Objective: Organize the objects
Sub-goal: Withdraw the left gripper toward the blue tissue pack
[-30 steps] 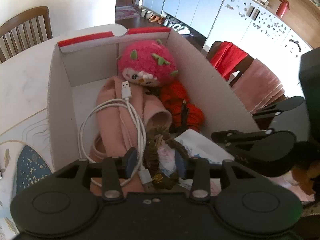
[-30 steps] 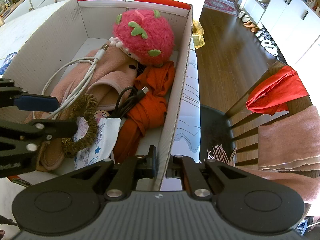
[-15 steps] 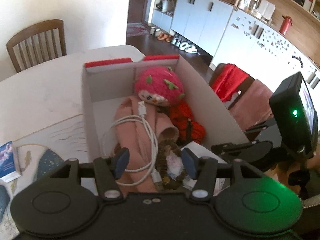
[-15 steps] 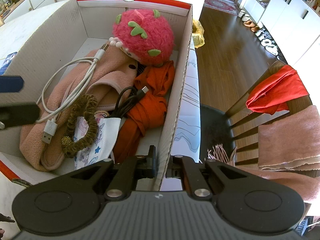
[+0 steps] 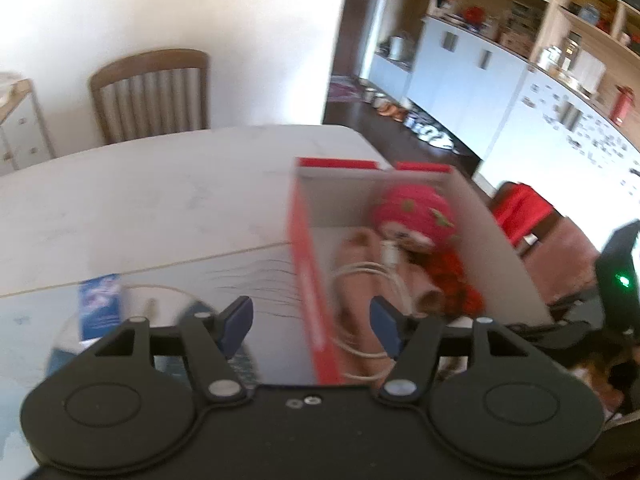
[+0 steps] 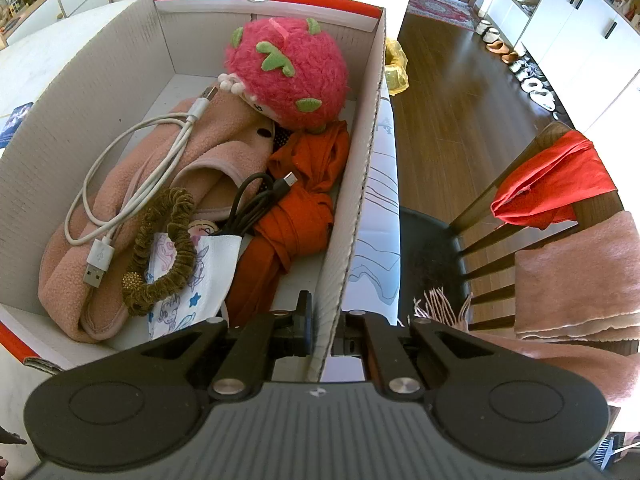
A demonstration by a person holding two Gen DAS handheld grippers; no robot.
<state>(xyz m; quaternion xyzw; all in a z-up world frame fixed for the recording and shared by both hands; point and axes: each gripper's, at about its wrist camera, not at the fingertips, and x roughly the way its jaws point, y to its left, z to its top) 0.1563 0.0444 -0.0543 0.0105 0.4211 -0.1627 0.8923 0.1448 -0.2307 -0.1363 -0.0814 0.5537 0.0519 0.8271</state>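
The right hand-held gripper [image 6: 320, 336] is pinching the box [image 6: 352, 216] by its side wall. The box is sitting on the counter [image 5: 160, 200] with a pink plush [image 6: 286, 76], a white cable [image 6: 132, 168] and a scrunchie [image 6: 164, 248] inside. The left hand-held gripper [image 5: 310, 326] is opening wide, holding nothing.

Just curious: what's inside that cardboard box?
Inside the box: a pink plush toy, white cable, black cable, scrunchie, pink fleece, orange cloth. Anything beneath them is hidden.
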